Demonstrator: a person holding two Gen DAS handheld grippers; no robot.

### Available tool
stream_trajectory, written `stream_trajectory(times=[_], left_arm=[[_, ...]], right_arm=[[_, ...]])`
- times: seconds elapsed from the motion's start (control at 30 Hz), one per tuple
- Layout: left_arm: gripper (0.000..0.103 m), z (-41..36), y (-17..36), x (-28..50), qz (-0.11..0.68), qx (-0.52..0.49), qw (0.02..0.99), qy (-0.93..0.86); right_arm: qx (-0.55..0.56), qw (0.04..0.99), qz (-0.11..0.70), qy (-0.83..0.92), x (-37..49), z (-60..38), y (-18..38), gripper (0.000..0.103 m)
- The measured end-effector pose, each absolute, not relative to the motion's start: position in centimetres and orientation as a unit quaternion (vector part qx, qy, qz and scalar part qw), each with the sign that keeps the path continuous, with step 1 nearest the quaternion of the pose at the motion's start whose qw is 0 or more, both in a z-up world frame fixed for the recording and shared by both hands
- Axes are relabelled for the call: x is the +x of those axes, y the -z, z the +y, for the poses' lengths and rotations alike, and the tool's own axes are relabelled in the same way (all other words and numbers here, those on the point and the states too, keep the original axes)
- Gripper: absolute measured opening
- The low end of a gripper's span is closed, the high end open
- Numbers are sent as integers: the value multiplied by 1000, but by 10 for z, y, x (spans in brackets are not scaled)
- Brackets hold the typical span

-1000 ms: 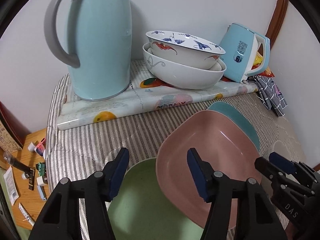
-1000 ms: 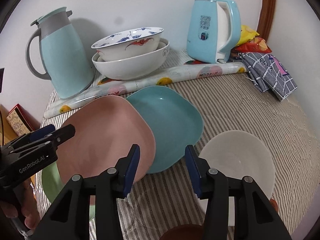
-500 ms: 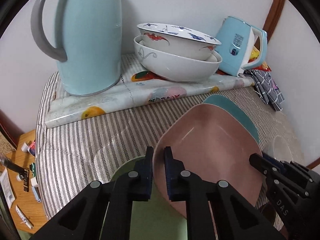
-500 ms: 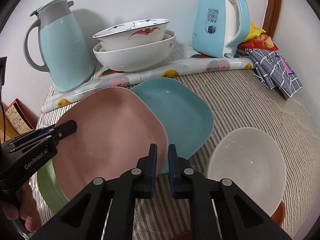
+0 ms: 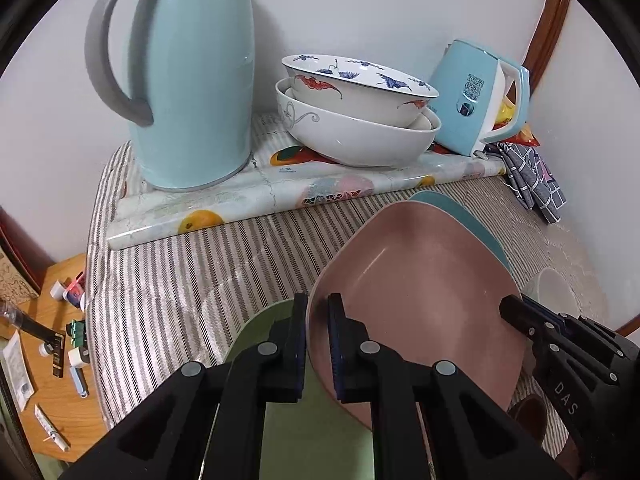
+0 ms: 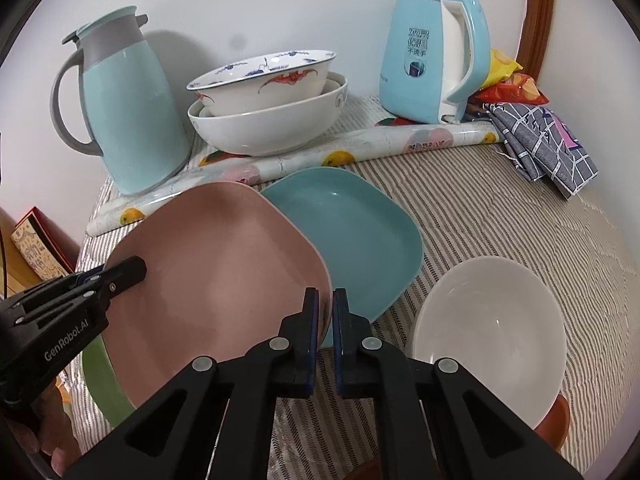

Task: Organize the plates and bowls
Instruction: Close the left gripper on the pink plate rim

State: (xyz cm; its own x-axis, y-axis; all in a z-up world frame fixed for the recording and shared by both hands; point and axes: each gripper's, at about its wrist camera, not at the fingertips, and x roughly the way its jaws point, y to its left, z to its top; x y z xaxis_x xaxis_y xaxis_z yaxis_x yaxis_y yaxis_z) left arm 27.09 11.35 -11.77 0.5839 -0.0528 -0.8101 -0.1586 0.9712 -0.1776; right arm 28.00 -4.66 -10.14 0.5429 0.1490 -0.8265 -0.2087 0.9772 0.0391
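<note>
The left gripper, seen from the right wrist camera, bears "GenRobot.AI" in white along its black side. The right gripper, seen from the left wrist camera, shows the white letters "DAS". The blue electric kettle carries dark Chinese characters, 双层保温不烫手, above a small dark window.

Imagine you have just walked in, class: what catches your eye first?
The pink plate at centre front, gripped at opposite rims by the left gripper and right gripper. It overlaps the teal plate; behind stand stacked painted bowls between two pale-blue kettles.
</note>
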Motion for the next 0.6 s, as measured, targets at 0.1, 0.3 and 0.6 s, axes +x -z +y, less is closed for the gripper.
stream_trajectory(times=[0.1,0.3,0.6], left_arm=[[10,116,115,266,454,-118,883,-32],[10,121,109,256,449,-119,885,-36],[10,137,103,235,443,-128,886,-51]], right_arm=[[-33,878,466,-102,277,-45,99,6],[-32,882,458,-108,271,-39,90,5],[-42,884,449,-122,257,-22,81,5]])
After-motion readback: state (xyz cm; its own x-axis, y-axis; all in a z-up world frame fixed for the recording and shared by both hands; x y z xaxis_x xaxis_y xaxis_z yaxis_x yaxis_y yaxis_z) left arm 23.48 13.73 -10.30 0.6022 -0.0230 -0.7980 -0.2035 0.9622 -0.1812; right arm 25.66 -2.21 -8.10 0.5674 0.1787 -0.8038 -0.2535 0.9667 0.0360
